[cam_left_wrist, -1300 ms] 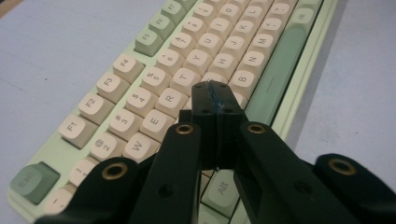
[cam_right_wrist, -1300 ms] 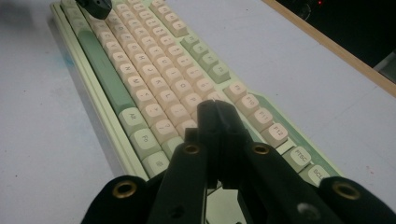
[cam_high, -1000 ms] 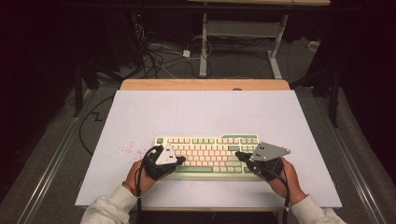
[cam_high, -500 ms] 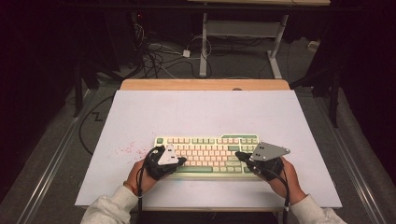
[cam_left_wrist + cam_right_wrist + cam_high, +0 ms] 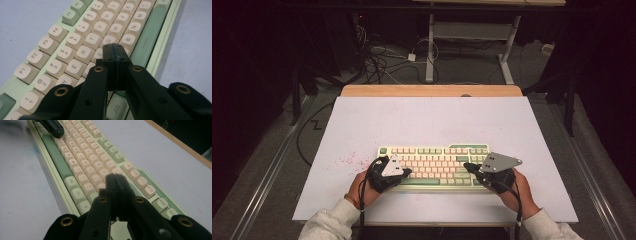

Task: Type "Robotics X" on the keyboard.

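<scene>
Your left gripper sits over the left part of the keyboard, which lies on the near half of the white table, a little right of centre. In the left gripper view its jaws are pressed together with nothing between them, the joined tip just above the keys around F and G, with the long green space bar just beside it. With the tip that blunt and wide, you could easily catch two keys at once, or clip the space bar if your hand drifts toward the near edge. Press at a slant and the tip may slide off the rounded cap onto its neighbour.

There is a patch of small red specks on the table to the left of the keyboard; I cannot tell what they are.

Your right gripper is over the right part of the keyboard, its jaws likewise closed on nothing, its tip near the keys at the right end of the letter block. The same double-press risk applies here. A hard push near either end could also nudge the whole keyboard across the smooth table, since nothing visible holds it down. The cables trailing from both grippers run back along your wrists; they could drag on the near keys.
</scene>
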Motion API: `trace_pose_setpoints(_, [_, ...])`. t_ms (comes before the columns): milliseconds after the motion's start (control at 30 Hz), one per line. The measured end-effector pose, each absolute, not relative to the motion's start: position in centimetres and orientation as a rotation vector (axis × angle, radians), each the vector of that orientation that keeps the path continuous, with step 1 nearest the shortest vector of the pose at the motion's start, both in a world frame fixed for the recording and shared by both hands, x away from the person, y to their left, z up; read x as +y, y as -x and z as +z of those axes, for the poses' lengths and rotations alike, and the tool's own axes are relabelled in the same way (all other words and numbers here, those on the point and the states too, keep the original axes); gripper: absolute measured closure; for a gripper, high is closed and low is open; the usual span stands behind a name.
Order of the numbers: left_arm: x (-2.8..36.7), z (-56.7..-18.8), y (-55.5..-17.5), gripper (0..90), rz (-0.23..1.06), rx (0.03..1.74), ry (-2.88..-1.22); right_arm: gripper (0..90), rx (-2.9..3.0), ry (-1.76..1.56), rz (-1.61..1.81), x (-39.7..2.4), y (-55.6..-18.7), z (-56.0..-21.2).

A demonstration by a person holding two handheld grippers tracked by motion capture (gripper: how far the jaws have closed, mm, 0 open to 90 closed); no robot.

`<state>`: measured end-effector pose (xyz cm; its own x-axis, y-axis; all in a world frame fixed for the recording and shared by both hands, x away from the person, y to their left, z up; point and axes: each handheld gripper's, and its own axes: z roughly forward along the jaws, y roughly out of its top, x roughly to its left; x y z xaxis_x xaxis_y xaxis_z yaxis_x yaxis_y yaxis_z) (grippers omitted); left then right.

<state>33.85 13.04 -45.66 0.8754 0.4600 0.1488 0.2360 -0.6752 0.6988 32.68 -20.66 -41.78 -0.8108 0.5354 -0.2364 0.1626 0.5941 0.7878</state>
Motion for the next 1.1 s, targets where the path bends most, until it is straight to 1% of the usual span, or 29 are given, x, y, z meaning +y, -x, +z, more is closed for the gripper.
trace_pose_setpoints(200, [13.0,-45.9,-34.0,87.8,0.397,0.500,-2.351,89.8,2.372,-0.552,1.104,-20.7,-32.7,-41.8])
trace_pose_setpoints(300, [13.0,-45.7,-34.0,87.8,0.412,0.504,-2.355,89.8,2.371,-0.554,1.105,-20.7,-32.7,-41.7])
trace_pose_setpoints(467, [13.3,-45.0,-33.8,87.7,0.434,0.501,-2.311,89.8,2.366,-0.555,1.108,-20.7,-32.7,-41.7])
trace_pose_setpoints(1100, [14.2,-44.2,-33.7,87.8,0.466,0.519,-2.271,89.8,2.357,-0.550,1.124,-20.8,-32.6,-41.5])
